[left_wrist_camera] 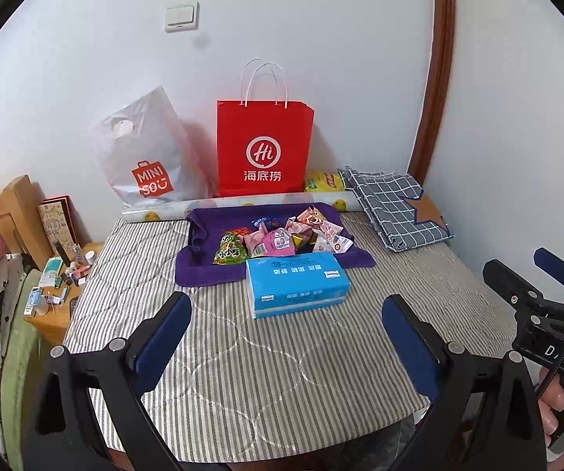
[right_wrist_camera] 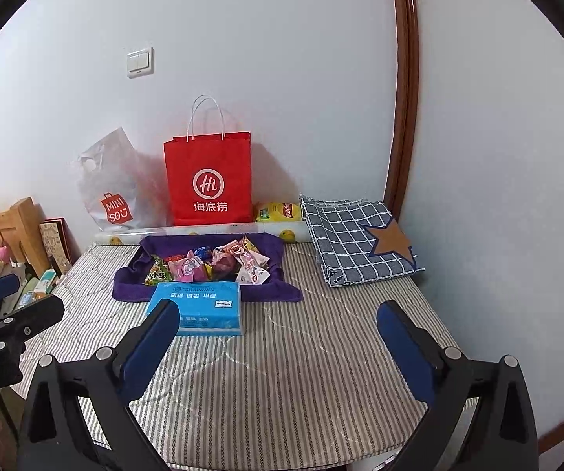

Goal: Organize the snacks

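Note:
Several snack packets [left_wrist_camera: 282, 237] [right_wrist_camera: 219, 265] lie in a heap on a purple cloth [left_wrist_camera: 199, 263] [right_wrist_camera: 129, 282] at the far side of the striped mattress [left_wrist_camera: 282, 353] [right_wrist_camera: 282, 353]. A blue tissue pack [left_wrist_camera: 297, 285] [right_wrist_camera: 199, 306] lies just in front of the heap. My left gripper [left_wrist_camera: 288, 318] hangs open over the near mattress, short of the tissue pack, nothing between its fingers. My right gripper [right_wrist_camera: 278, 325] is open too and empty, to the right of the pack; it also shows at the right edge of the left wrist view [left_wrist_camera: 525, 278].
A red paper bag [left_wrist_camera: 264, 149] [right_wrist_camera: 208, 180] and a white plastic bag [left_wrist_camera: 144, 153] [right_wrist_camera: 113, 188] stand against the wall. A yellow packet [left_wrist_camera: 325, 181] [right_wrist_camera: 278, 212] and a folded checked cloth [left_wrist_camera: 396, 208] [right_wrist_camera: 356, 243] lie at the back right. A cluttered wooden nightstand [left_wrist_camera: 58, 286] stands left.

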A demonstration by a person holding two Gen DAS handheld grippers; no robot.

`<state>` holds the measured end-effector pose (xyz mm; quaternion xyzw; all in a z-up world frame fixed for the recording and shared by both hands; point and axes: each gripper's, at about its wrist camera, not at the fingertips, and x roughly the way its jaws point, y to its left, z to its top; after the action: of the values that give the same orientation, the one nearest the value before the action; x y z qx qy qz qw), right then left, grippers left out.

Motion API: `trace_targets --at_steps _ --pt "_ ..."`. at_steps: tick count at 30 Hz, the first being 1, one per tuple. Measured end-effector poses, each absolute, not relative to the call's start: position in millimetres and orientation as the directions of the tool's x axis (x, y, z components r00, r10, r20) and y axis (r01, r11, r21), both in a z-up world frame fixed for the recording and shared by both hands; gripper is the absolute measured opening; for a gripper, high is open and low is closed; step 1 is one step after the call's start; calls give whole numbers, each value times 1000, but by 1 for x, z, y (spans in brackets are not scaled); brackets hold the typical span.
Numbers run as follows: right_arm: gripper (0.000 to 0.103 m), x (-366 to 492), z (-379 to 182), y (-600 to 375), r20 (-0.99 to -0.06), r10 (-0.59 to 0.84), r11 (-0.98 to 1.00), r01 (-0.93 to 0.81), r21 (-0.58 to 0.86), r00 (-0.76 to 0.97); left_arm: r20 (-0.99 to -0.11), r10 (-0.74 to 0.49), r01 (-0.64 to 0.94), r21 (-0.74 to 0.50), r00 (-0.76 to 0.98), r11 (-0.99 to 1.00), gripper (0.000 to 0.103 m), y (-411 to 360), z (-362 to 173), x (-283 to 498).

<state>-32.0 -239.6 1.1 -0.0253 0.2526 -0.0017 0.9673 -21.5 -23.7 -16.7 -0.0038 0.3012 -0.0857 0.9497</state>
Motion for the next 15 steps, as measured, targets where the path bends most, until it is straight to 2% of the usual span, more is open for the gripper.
trace_targets --at_steps 15 --pt "102 -34 2 -241 -491 -9 999 -13 -42 871 -570 -153 151 -52 807 987 97 -23 -15 -24"
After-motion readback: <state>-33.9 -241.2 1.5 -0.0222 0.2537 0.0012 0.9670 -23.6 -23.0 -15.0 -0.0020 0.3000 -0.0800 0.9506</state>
